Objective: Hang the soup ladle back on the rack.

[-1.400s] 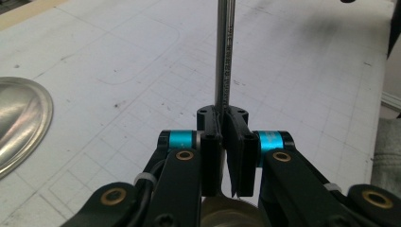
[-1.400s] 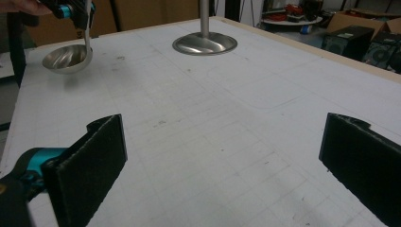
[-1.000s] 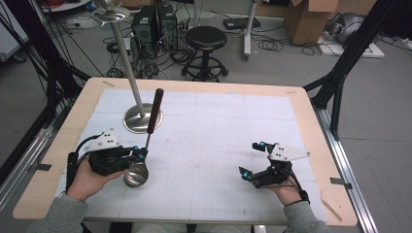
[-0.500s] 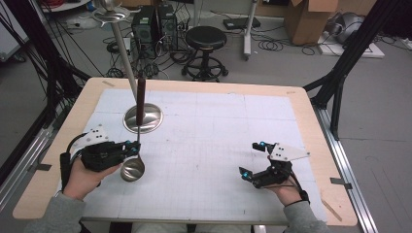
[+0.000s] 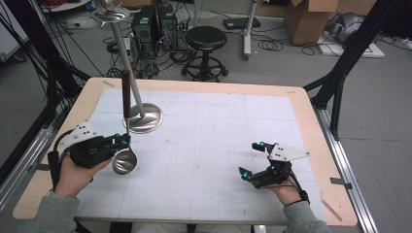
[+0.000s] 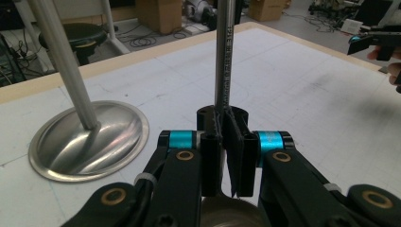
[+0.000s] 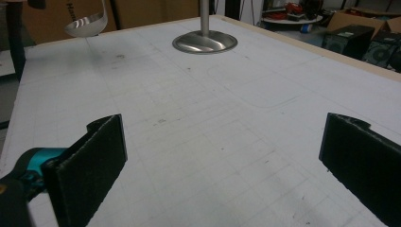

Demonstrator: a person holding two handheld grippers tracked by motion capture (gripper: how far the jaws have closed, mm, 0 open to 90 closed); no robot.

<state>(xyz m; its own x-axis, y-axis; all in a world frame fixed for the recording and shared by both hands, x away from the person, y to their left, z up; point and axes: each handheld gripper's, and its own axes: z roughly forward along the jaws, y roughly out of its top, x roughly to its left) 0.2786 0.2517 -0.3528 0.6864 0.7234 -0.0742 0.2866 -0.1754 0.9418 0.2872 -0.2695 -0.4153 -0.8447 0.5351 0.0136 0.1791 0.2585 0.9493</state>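
A steel ladle (image 5: 124, 161) with a dark grip stands almost upright over the table's left side, bowl low. My left gripper (image 5: 121, 141) is shut on its thin shaft just above the bowl. In the left gripper view the jaws pinch the shaft (image 6: 223, 61), and my left gripper (image 6: 226, 146) has the bowl (image 6: 230, 213) just beneath it. My right gripper (image 5: 248, 158) rests at the front right, open, and in its own view my right gripper (image 7: 222, 161) has only bare mat between its pads. The ladle (image 7: 86, 24) shows far off there.
A metal stand with a round base (image 5: 144, 118) and a leaning pole rises just behind the ladle; its base (image 6: 90, 137) lies left of my left jaws and shows far off as a base (image 7: 204, 42). A white gridded mat (image 5: 218, 141) covers the wooden table. A stool (image 5: 206, 38) stands beyond.
The ladle's handle has swung from leaning right to nearly upright, and the left gripper has shifted slightly left with it. The right gripper has stayed put.
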